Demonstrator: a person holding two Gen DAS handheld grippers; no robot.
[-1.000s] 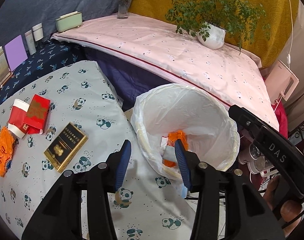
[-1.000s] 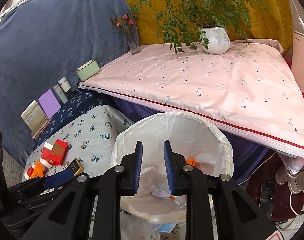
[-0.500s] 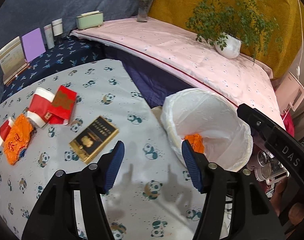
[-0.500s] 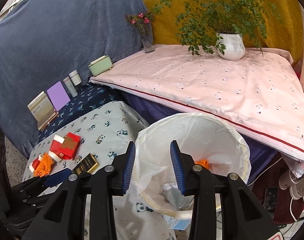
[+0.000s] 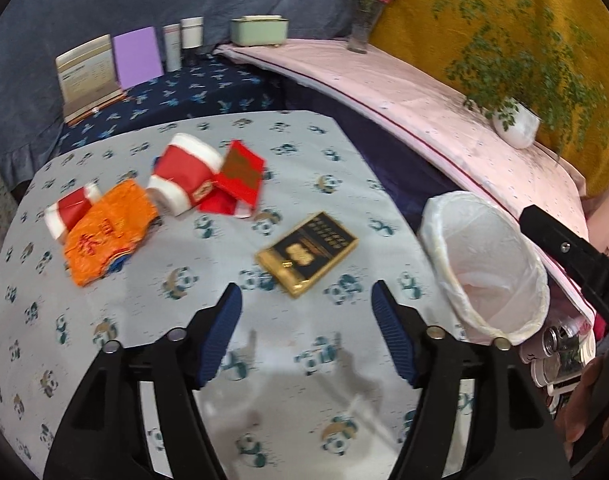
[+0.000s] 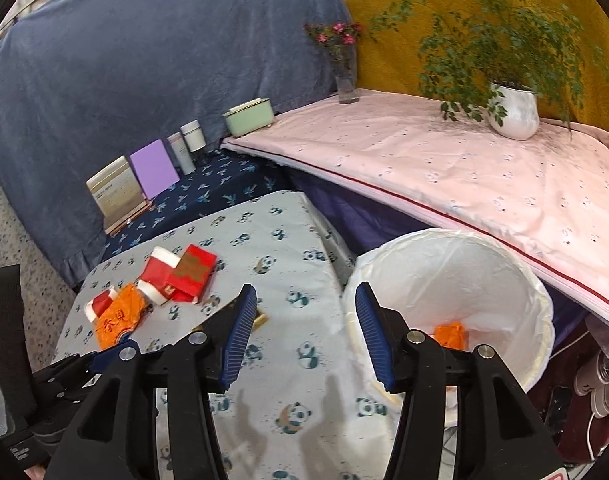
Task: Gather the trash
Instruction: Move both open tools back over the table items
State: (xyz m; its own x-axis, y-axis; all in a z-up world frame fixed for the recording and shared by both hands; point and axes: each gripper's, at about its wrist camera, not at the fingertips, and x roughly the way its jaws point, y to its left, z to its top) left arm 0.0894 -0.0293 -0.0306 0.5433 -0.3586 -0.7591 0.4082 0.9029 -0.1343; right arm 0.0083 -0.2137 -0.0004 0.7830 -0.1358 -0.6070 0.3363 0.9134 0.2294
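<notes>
Left gripper (image 5: pixel 306 316): we hold it over the panda-print tablecloth (image 5: pixel 264 380), jaws wide apart and just opened further, nothing between them.
Right gripper (image 6: pixel 306 326): we hold it at the table's edge beside the bin, jaws apart and just opened further, empty.
Black-and-gold box (image 5: pixel 307 253): lies flat on the cloth just beyond our left fingertips.
Trash bin (image 6: pixel 508 280): white-lined, beside the table; an orange wrapper (image 6: pixel 450 334) lies inside.
Remaining trash: orange packet (image 5: pixel 106 236), red-and-white cup (image 5: pixel 184 178) and red packet (image 5: pixel 240 176) lie clustered farther along the cloth.
Backdrop: purple card (image 5: pixel 138 56), green box (image 5: pixel 258 30), flower vase (image 5: pixel 362 32) and potted plant (image 5: pixel 516 124) against blue and mustard drapes.
</notes>
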